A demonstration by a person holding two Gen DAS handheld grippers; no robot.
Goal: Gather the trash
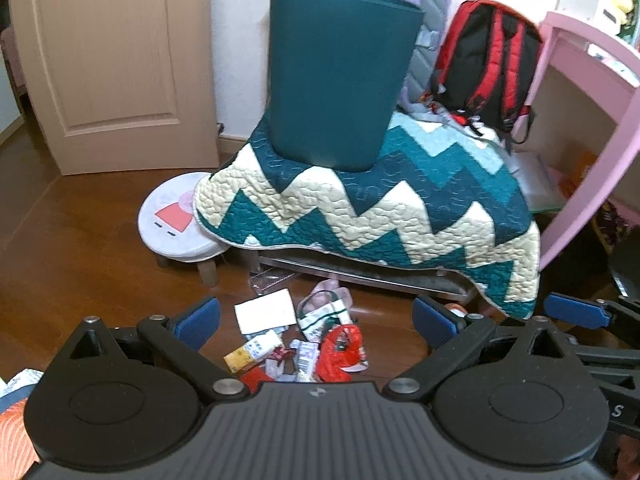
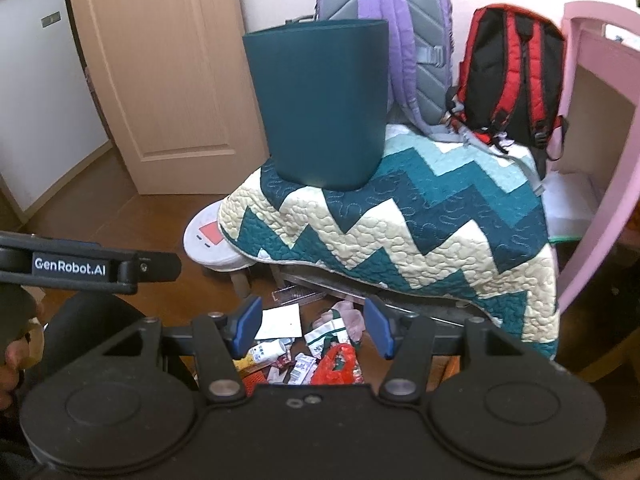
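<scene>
Both grippers hover with blue pads spread and nothing between them: the left gripper (image 1: 316,320) stands wide apart, the right gripper (image 2: 312,328) at a middling gap. Each frames the trash pile (image 1: 304,344) on the brown wooden floor (image 1: 80,240), at 6 o'clock in both views.

From the pile's middle outward: a crumpled red plastic bag (image 1: 342,354), small white sachets (image 1: 306,358) just beside it at 9 o'clock, a yellow-and-white packet (image 1: 252,354) farther that way with print too small to read, a white paper square (image 1: 266,312) at 11 o'clock, and a green-and-white wrapper (image 1: 320,316) at 12.

Above, at 12 o'clock, a dark teal waste bin (image 1: 336,76) stands upright on a zigzag quilt (image 1: 380,208) draped over a low bench; its inside cannot be seen. Behind the bin lean a purple-and-grey backpack (image 2: 400,40) and a red-and-black backpack (image 2: 512,76). A round white stool (image 1: 176,216) with a pink cartoon print sits at 9 o'clock of the quilt, partly under it.

In the right wrist view, the left gripper's side bar reads "GenRobot.AI" (image 2: 70,265).
</scene>
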